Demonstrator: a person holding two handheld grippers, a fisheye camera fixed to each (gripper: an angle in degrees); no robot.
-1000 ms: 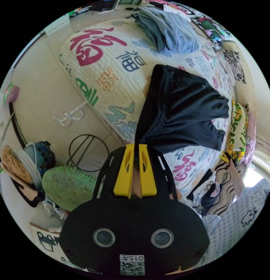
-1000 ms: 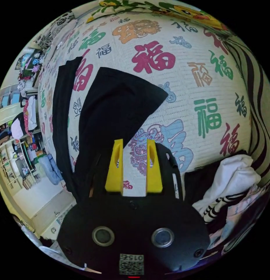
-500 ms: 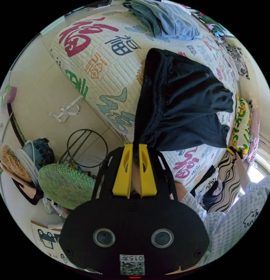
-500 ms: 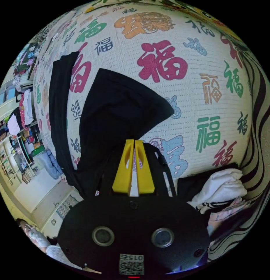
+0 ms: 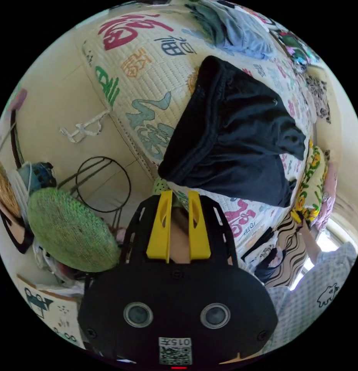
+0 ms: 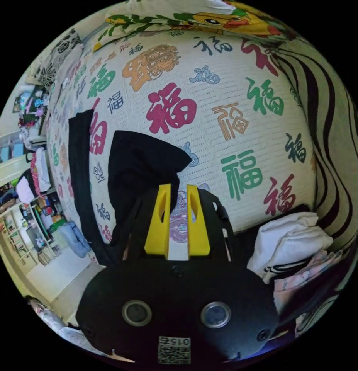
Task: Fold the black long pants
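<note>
The black long pants [image 5: 240,139] lie on the printed quilt [image 5: 148,96], bunched at the gathered waistband end near the quilt's edge and stretching away from you toward the duck-print pillow [image 5: 312,181]. In the right gripper view the other end shows as two separate pieces: a narrow strip running up the quilt and a wider folded flap [image 6: 142,166] beside it, so the long axis runs from your left gripper to your right one. Your left gripper [image 5: 179,199] sits just short of the waistband corner, jaws parted with nothing between them; the cloth lies straight ahead of the tips and slightly up, apart from them. Your right gripper [image 6: 178,193] is likewise unclenched, its tips just beside the near corner of the flap, the fabric lying to the left of the jaws, not between them. Each hand is nearest its own end, so I judge the next grasp needs both to move forward onto the cloth. A white folded garment [image 6: 290,239] rests off to the right, well clear.
</note>
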